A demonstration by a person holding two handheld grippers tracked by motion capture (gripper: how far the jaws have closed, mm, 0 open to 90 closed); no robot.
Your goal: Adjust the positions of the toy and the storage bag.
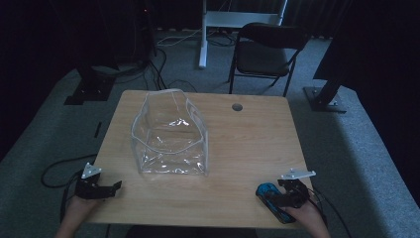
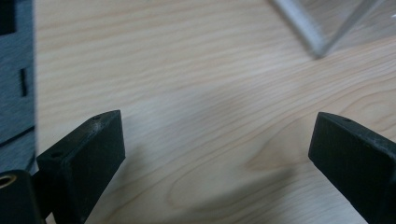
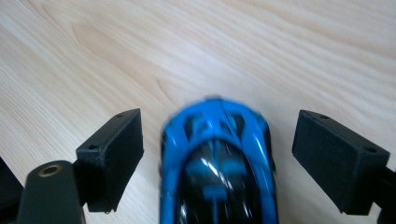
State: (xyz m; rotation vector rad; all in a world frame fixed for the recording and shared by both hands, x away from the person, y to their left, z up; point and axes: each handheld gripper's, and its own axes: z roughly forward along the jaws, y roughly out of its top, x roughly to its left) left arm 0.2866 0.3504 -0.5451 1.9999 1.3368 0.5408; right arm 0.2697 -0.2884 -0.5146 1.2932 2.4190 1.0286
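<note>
A blue and black toy car (image 1: 266,194) lies near the front right corner of the wooden table (image 1: 247,144). My right gripper (image 1: 278,195) is open, one jaw on each side of the car with a gap on both sides. In the right gripper view the car (image 3: 217,158) points away from me between the jaws of that gripper (image 3: 218,114). A clear plastic bag (image 1: 171,136) stands open at the table's middle left. My left gripper (image 1: 115,187) is open at the front left edge with only bare wood between its jaws (image 2: 217,119). A bottom corner of the bag (image 2: 317,28) shows ahead of it.
A small round grommet (image 1: 237,107) sits in the tabletop near the far edge. Beyond the table stand a dark folding chair (image 1: 265,52) and a white desk leg (image 1: 203,39). Black cables (image 1: 148,69) run over the grey carpet.
</note>
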